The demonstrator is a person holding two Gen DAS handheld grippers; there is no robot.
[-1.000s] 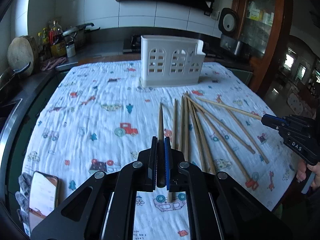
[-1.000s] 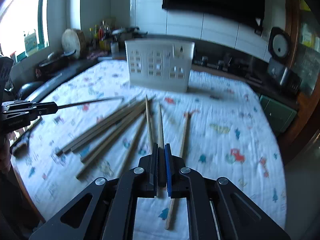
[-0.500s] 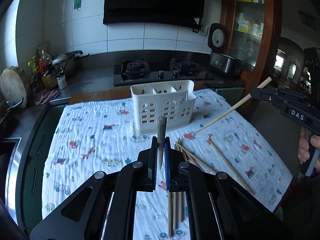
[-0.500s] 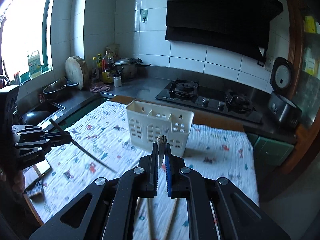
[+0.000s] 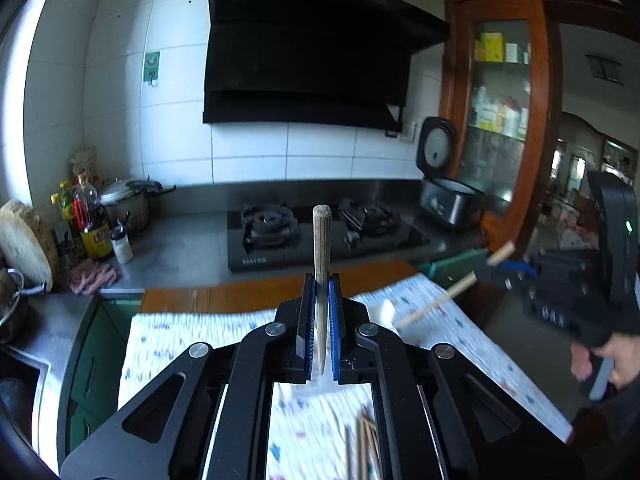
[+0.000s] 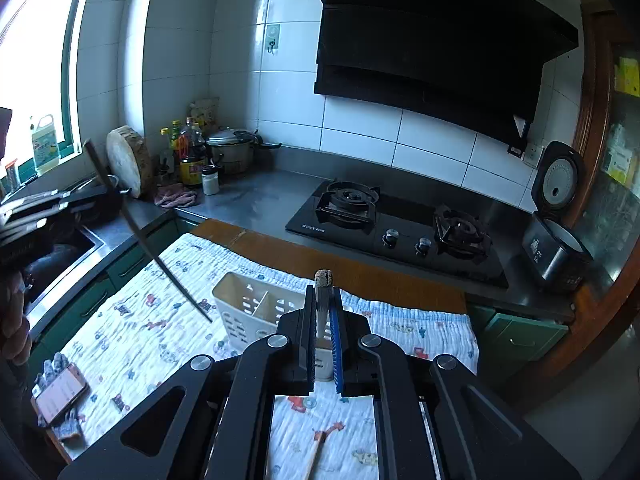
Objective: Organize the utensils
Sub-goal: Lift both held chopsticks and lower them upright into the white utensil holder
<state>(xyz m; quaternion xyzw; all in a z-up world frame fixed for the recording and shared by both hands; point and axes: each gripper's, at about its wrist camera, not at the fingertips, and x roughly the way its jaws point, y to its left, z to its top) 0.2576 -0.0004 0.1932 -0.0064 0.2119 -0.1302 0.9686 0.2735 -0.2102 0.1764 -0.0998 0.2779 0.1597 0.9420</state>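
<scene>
A: Left wrist view first. What has the left gripper (image 5: 322, 292) got?

B: Its jaws are pressed tight on one chopstick (image 5: 321, 240), which stands upright between the blue pads, blunt end up. At far right the right gripper (image 5: 490, 266) shows blurred, clamped on a second chopstick (image 5: 436, 302) that slants down toward the patterned cloth (image 5: 180, 336). A hand (image 5: 612, 360) grips its handle.

A: And the other utensils?

B: A few loose chopsticks (image 5: 366, 444) lie on the cloth at the near edge, seen through the gripper frame.

A: Now the right wrist view.

B: The right gripper (image 6: 322, 308) is closed on its chopstick (image 6: 323, 300), also upright with the thick end up. Just beyond and partly behind the jaws stands the white utensil holder (image 6: 244, 308) on the cloth, its compartments visible from above. At far left the left gripper (image 6: 108, 196) holds its dark-looking chopstick (image 6: 160, 256) tilted, tip down near the holder but apart from it. One more chopstick (image 6: 314, 456) lies on the cloth, near. A phone (image 6: 60, 394) rests at the near left corner.
</scene>
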